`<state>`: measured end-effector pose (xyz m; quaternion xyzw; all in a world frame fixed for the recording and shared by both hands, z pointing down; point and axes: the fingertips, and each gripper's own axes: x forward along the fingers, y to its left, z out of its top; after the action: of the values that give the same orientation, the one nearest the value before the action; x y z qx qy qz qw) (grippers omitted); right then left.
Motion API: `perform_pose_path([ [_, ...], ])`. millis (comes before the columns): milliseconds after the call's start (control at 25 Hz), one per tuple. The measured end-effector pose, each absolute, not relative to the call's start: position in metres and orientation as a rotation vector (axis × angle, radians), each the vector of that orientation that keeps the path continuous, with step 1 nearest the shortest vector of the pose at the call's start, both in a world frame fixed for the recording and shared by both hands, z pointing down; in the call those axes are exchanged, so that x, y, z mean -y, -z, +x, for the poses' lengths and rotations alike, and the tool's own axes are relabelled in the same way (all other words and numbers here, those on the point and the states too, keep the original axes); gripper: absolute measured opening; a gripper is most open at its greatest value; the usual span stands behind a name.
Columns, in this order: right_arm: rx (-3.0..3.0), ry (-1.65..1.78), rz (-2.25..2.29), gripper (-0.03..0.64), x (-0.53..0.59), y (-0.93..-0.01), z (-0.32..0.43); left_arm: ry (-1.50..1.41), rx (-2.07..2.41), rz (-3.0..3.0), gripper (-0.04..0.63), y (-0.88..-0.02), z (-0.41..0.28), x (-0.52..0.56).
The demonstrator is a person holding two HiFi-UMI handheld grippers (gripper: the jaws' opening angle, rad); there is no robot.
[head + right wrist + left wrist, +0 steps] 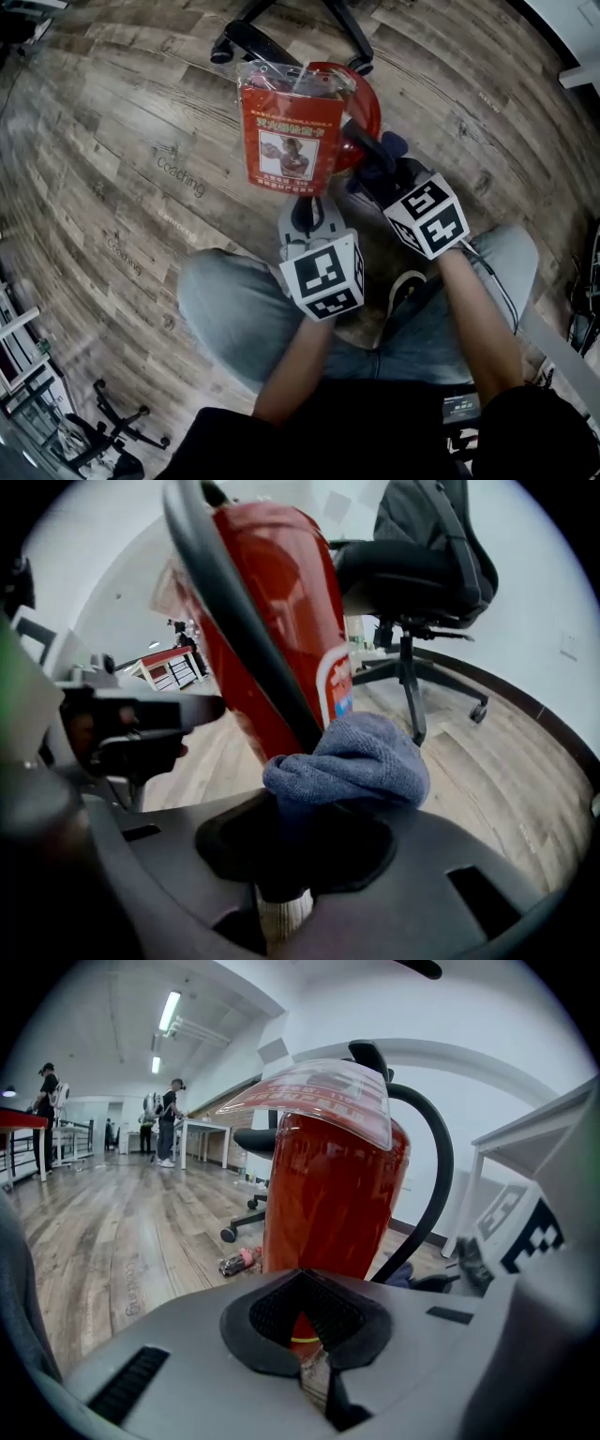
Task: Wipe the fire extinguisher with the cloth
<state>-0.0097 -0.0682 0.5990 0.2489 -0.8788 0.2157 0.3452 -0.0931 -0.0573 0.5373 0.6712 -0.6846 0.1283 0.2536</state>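
Extinguisher [367, 108] stands upright on the wood floor [112, 141] before the person's knees. Right gripper [291, 855] is clamped on the blue cloth [352, 761], which touches the red body beside the black hose [244, 639]. Left gripper [309, 1330] has its jaws together with nothing between, near the base.

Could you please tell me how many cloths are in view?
1: a blue cloth, clamped in the right gripper, right beside the fire extinguisher. Others may be hidden.
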Motion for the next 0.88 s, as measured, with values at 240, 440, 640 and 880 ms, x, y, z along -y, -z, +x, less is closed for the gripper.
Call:
perform_pose_path([
  [240,2.481,-0.597,0.646,0.117,0.045,-0.494,-0.018,-0.356,1.834,1.831,0.021,-0.537,-0.093,0.056],
  [440,2.604,-0.628,0.609,0.117,0.044,-0.428,-0.02,-0.34,1.83,1.834,0.021,-0.538,-0.093,0.06],
  [640,2.623,-0.614,0.627,0.117,0.045,-0.426,-0.022,-0.338,1.822,1.828,0.021,-0.54,-0.094,0.058],
  [880,2.485,-0.644,0.701,0.117,0.057,-0.506,-0.017,-0.316,1.828,1.818,0.021,-0.54,-0.093,0.059],
])
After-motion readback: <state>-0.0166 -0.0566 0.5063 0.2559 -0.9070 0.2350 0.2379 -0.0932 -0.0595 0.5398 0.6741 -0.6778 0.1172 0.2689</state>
